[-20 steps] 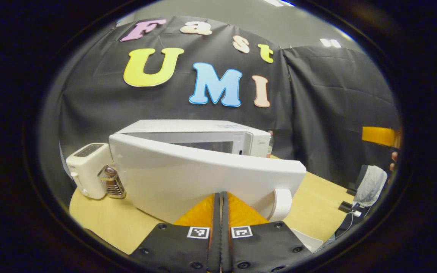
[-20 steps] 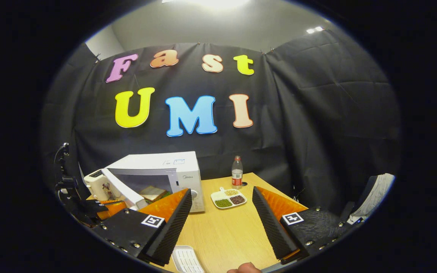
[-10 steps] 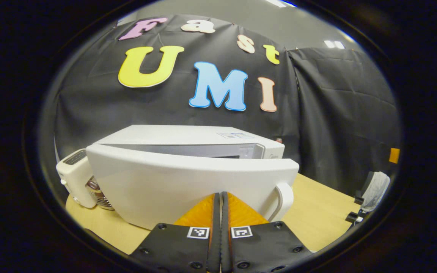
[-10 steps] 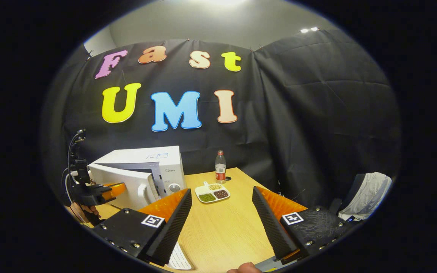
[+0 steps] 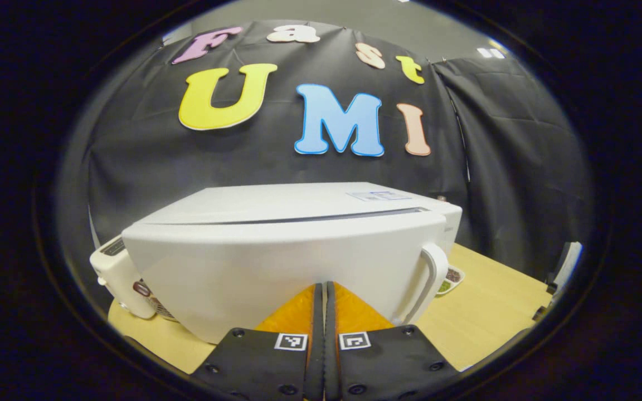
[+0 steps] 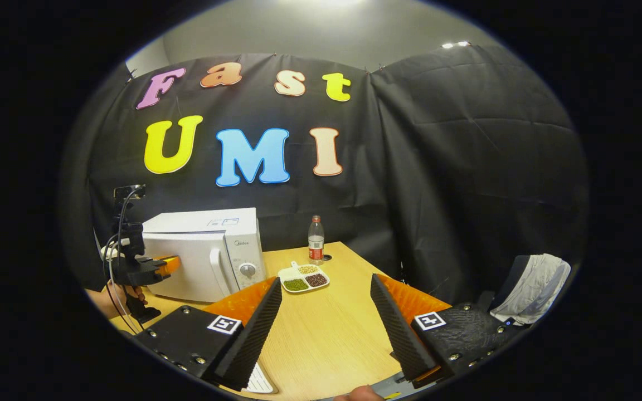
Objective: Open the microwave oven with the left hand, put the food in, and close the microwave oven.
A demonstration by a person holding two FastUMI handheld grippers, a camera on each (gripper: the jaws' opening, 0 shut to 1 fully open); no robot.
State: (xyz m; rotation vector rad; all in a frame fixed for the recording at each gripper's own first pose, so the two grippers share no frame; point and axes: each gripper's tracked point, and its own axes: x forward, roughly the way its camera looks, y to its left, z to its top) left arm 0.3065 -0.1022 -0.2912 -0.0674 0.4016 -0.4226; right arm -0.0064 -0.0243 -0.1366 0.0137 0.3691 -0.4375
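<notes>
The microwave oven is seen standing on the wooden table, at the left of the right gripper view, and its door is nearly shut. A thin dark gap is left along the top of the door in the left gripper view, so the closing is judged to be almost done, with only a last small push needed. The food cannot be seen; it is judged to be inside, but this cannot be told for sure. The left gripper is held with its two fingers pressed together, with nothing between them, and its tips are laid against the front of the door, beside the white handle. The right gripper is held with its fingers wide apart over the table, and nothing is held in it. A toaster is shown just left of the oven in the left gripper view. In the right gripper view a small dish of beans, a bottle and the oven's dial are shown.
</notes>
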